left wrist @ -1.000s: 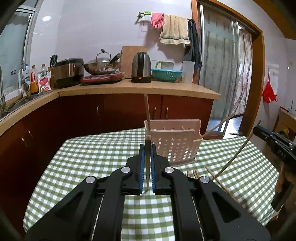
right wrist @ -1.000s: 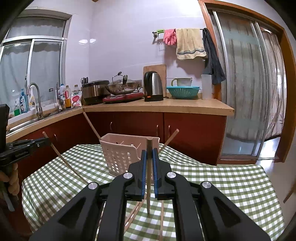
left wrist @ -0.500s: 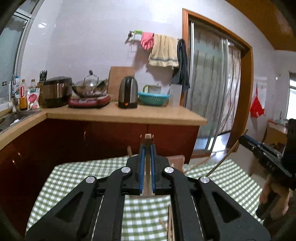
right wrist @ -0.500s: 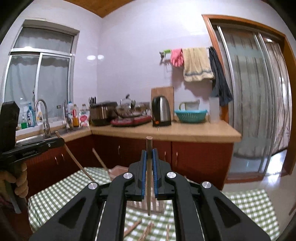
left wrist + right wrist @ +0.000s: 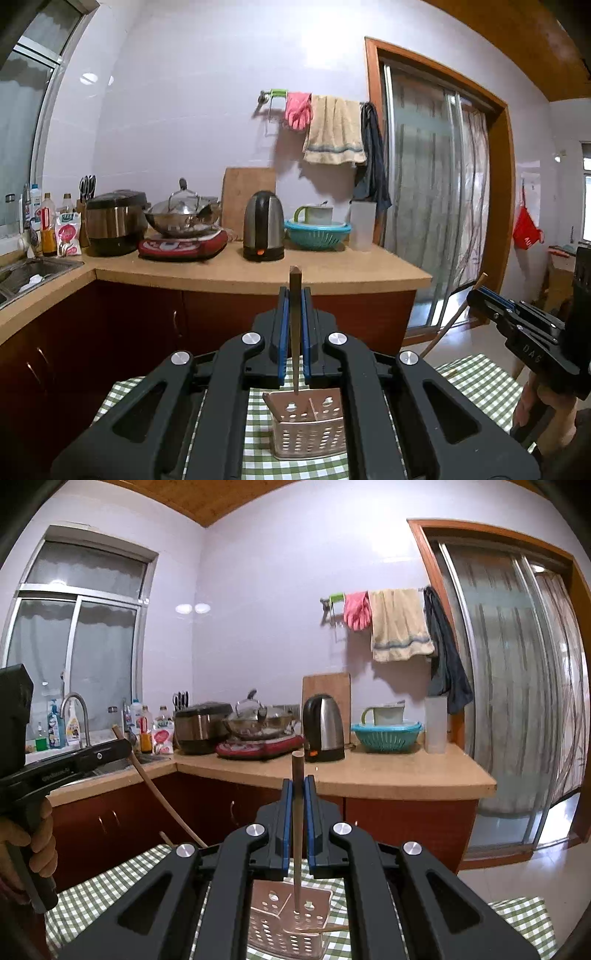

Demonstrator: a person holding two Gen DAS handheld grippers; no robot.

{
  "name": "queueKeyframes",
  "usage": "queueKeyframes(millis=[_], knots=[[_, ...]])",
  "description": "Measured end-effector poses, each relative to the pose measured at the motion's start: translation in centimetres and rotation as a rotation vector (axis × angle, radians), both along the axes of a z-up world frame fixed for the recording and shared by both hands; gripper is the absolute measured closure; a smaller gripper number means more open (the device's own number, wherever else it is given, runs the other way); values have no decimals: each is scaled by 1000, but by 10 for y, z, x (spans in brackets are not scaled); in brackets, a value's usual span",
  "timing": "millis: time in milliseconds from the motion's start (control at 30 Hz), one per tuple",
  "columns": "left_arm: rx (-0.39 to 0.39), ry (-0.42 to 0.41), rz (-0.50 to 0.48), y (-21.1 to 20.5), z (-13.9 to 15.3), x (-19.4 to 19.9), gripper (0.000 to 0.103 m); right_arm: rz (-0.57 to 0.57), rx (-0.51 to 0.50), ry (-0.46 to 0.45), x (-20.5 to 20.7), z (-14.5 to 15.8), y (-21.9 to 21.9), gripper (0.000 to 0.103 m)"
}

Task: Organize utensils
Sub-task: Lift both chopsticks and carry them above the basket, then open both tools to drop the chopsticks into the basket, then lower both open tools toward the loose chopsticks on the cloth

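Note:
My left gripper (image 5: pixel 294 295) is shut on a wooden chopstick (image 5: pixel 294 314) held upright, its lower tip just above the back left rim of the perforated pink utensil basket (image 5: pixel 308 432). My right gripper (image 5: pixel 297 786) is shut on another chopstick (image 5: pixel 297 812), upright, its tip reaching into the basket (image 5: pixel 288 919). The right gripper (image 5: pixel 524 332) shows at the right of the left wrist view. The left gripper (image 5: pixel 70 768) shows at the left of the right wrist view.
The basket stands on a green checked tablecloth (image 5: pixel 476 376). One chopstick (image 5: pixel 328 928) lies by the basket. Behind is a wooden counter (image 5: pixel 258 273) with kettle (image 5: pixel 263 225), wok, rice cooker and a sink (image 5: pixel 33 269) at the left.
Both grippers have risen well above the table and now hold their chopsticks upright over the basket, which has dropped to the bottom of both views.

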State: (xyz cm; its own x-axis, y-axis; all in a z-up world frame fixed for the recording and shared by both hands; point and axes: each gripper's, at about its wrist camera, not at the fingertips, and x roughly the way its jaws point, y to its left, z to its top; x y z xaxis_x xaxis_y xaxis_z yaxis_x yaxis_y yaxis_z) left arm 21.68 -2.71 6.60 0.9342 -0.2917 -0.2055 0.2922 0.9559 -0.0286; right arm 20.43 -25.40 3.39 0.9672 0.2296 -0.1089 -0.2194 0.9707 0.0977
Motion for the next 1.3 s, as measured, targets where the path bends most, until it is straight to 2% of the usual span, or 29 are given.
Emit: queueKeyframes(millis=[300, 467, 500, 600, 667, 767, 867, 1100, 1300], knots=[[43, 121, 10, -11, -60, 37, 97, 0, -8, 142, 37, -55, 10, 96], [51, 184, 1, -12, -82, 48, 95, -3, -22, 183, 45, -71, 13, 96], [53, 185, 0, -12, -83, 49, 94, -8, -20, 184, 45, -72, 13, 92], [71, 185, 0, -13, -86, 46, 82, -15, -15, 180, 44, -70, 11, 67], [74, 178, -1, -14, -85, 44, 69, -24, -14, 166, 42, -65, 10, 63], [71, 160, 2, -14, -79, 38, 54, -31, -17, 145, 34, -57, 8, 55], [66, 144, 2, -12, -73, 28, 46, -34, -17, 127, 25, -50, 8, 50], [58, 146, -4, -6, -71, -3, 43, -42, -16, 105, -8, -41, 6, 48], [53, 184, -1, 1, -91, -35, 43, -71, -43, 123, -43, -56, 7, 48]])
